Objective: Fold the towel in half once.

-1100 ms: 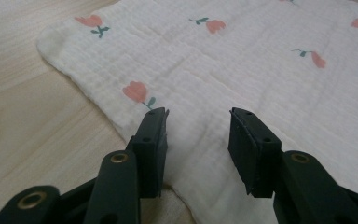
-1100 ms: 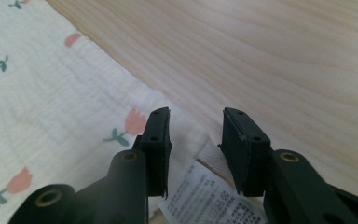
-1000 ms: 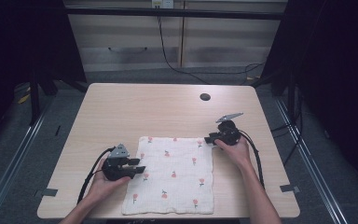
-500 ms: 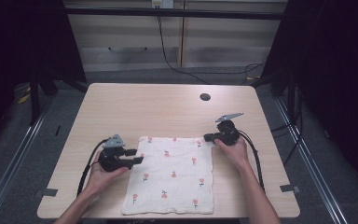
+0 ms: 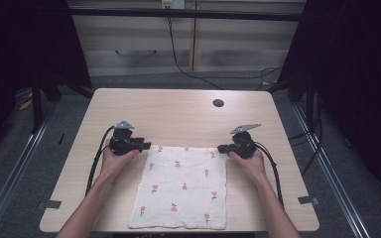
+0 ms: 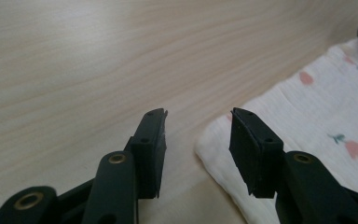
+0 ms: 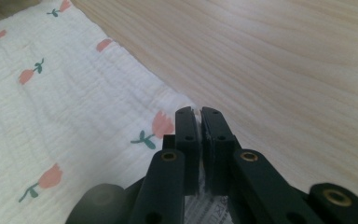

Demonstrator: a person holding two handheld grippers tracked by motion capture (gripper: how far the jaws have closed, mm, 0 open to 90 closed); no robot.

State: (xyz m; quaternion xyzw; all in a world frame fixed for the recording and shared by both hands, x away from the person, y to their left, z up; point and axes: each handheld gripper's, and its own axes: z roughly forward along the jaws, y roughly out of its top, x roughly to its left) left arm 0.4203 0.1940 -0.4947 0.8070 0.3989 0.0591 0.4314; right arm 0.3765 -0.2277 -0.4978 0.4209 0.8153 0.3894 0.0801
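The cloth (image 5: 181, 186) lies flat at the table's (image 5: 178, 111) near edge, long axis running away from the person. The left gripper (image 5: 140, 145) has moved forward to the far left corner, jaws wide astride it. The right gripper (image 5: 224, 148) stays pinched on the far right corner.

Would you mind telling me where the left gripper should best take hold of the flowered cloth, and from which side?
Probably the far left corner of the flowered cloth, approached from the cloth's left. It lies flat on the table, and that corner sits just ahead of the left gripper, whose jaws stand open and level with it.
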